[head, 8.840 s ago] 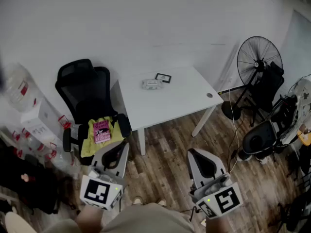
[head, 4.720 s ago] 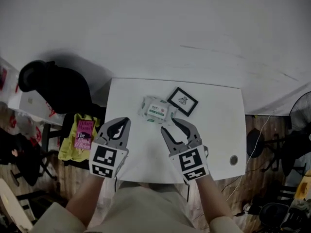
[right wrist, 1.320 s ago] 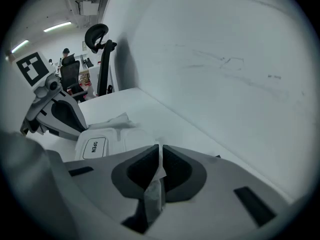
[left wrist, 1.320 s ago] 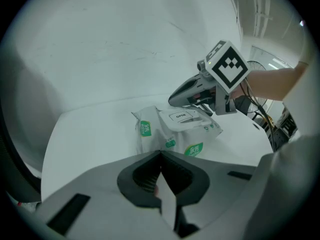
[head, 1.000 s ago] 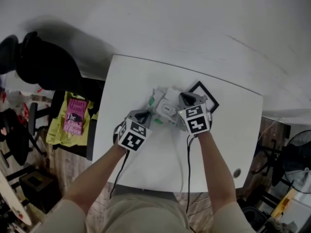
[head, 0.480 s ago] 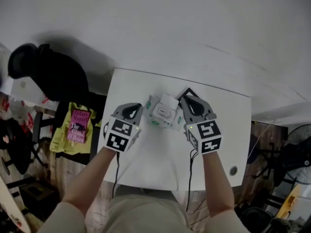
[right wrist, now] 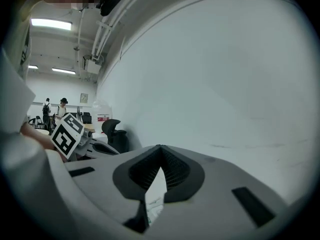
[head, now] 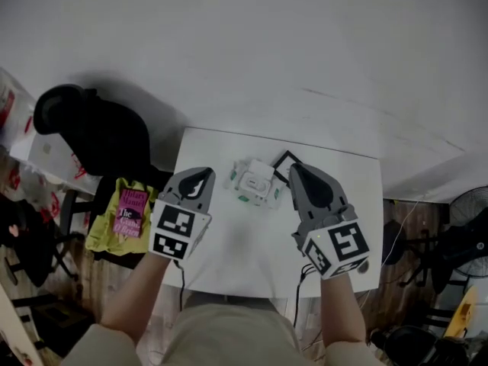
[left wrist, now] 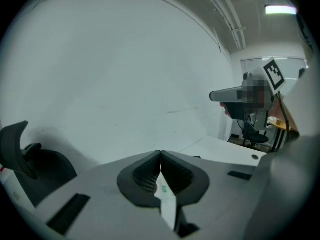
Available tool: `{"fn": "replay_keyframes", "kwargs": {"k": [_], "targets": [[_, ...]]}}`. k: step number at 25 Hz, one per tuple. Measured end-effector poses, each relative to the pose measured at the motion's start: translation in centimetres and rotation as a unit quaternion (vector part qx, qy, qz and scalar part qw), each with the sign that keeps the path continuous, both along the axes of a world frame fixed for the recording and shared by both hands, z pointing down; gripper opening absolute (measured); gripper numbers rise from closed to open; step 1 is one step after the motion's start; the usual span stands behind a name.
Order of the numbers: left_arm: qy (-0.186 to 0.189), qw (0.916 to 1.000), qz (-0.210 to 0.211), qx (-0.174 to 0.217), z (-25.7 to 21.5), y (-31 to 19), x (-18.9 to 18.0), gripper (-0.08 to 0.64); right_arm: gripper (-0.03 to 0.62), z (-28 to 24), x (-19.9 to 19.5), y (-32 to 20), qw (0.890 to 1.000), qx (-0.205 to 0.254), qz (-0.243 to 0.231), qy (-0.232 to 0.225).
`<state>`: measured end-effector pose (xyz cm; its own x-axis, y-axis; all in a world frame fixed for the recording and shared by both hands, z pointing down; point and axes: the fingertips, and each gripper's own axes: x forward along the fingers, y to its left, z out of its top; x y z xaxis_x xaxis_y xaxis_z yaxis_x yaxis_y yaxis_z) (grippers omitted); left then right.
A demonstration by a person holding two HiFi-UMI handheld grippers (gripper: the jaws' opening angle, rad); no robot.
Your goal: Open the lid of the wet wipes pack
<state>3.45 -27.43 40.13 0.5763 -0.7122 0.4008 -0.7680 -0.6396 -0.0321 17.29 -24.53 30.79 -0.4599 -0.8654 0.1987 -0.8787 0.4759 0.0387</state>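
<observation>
The wet wipes pack (head: 255, 182) lies on the white table (head: 229, 242), and its white lid (head: 260, 169) is flipped up. My left gripper (head: 203, 174) hangs above the table just left of the pack, shut and empty. On the pack's right my right gripper (head: 294, 171) hovers at much the same height, also shut with nothing in it. In the left gripper view the jaws (left wrist: 160, 154) meet at their tips, and a sliver of the pack (left wrist: 163, 189) shows below them. The right gripper view shows its jaws (right wrist: 160, 148) closed too, facing the wall.
A black-framed card (head: 283, 161) lies just behind the pack. A black office chair (head: 88, 132) stands left of the table, with a pink book (head: 131, 209) on a yellow cloth beside it. A fan (head: 467, 210) and other chairs stand at the right.
Both grippers have lifted off the pack and drawn back toward me, one to each side. The pack stays on the table with its lid up.
</observation>
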Motion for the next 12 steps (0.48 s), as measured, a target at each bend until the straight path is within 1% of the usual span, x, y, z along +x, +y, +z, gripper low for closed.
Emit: {"fn": "replay_keyframes", "kwargs": {"k": [3,7,10,12], "targets": [[0.002,0.9998,0.001,0.02,-2.3,1.7,-0.5,0.021,0.023,-2.0,-0.1,2.4,1.0,0.009,0.002,-0.012],[0.008,0.9989,0.006,0.045,-4.9,3.6,-1.2,0.021,0.025,-3.8,-0.4,4.7,0.999,0.002,0.001,-0.033],[0.002,0.9976,0.011,0.068,-6.5,5.0,-1.8,0.021,0.023,-4.8,-0.7,6.2,0.999,0.009,0.001,-0.038],[0.006,0.9969,0.013,0.078,-7.5,5.9,-2.2,0.021,0.024,-4.8,-1.1,7.3,1.0,0.013,-0.007,-0.028]]}}
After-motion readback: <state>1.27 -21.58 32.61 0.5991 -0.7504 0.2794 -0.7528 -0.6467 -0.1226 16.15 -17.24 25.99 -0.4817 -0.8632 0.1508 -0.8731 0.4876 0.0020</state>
